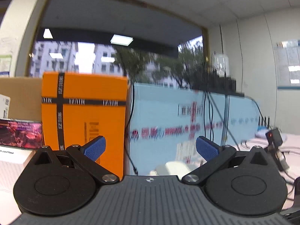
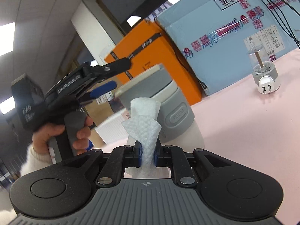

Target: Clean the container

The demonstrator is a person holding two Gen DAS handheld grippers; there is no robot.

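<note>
In the right wrist view a white container with a grey band and grey top (image 2: 168, 110) stands on the pink table (image 2: 243, 131), just beyond my right gripper (image 2: 148, 155). That gripper is shut on a twisted white paper towel (image 2: 144, 120) whose tip rests against the container's side. My left gripper (image 2: 114, 73) is held by a hand at the left, above and beside the container's top, jaws open and empty. In the left wrist view my left gripper (image 1: 151, 147) is open with blue pads (image 1: 94, 147); only a pale edge of the container (image 1: 174, 166) shows below.
An orange box (image 2: 150, 56) and a light blue carton (image 2: 225, 28) stand behind the container; both show in the left wrist view, the orange box (image 1: 84, 108) beside the blue carton (image 1: 178, 121). A small clear-domed device with a plug base (image 2: 264, 75) stands at right. Black cables (image 1: 210, 116) hang over the carton.
</note>
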